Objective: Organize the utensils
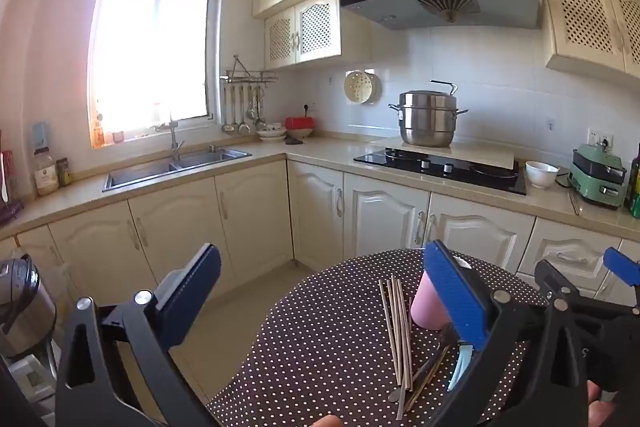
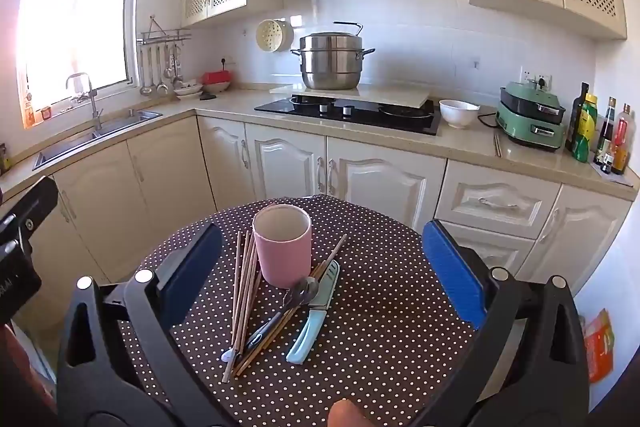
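- Utensils lie in a loose pile on a round polka-dot counter [image 2: 380,307] in a cream-cabinet kitchen.
- Pale wooden chopsticks [image 2: 244,291] fan out just left of an upright pink cup [image 2: 284,247], which stands empty.
- Dark spoon [image 2: 300,293] and light-blue sheathed knife [image 2: 314,319] rest in front of the cup, over darker chopsticks.
- Right claw [image 2: 322,267] hangs wide open above the pile, gripping nothing.
- Left claw [image 1: 320,303], also spread wide and empty, hangs at the counter's left edge.
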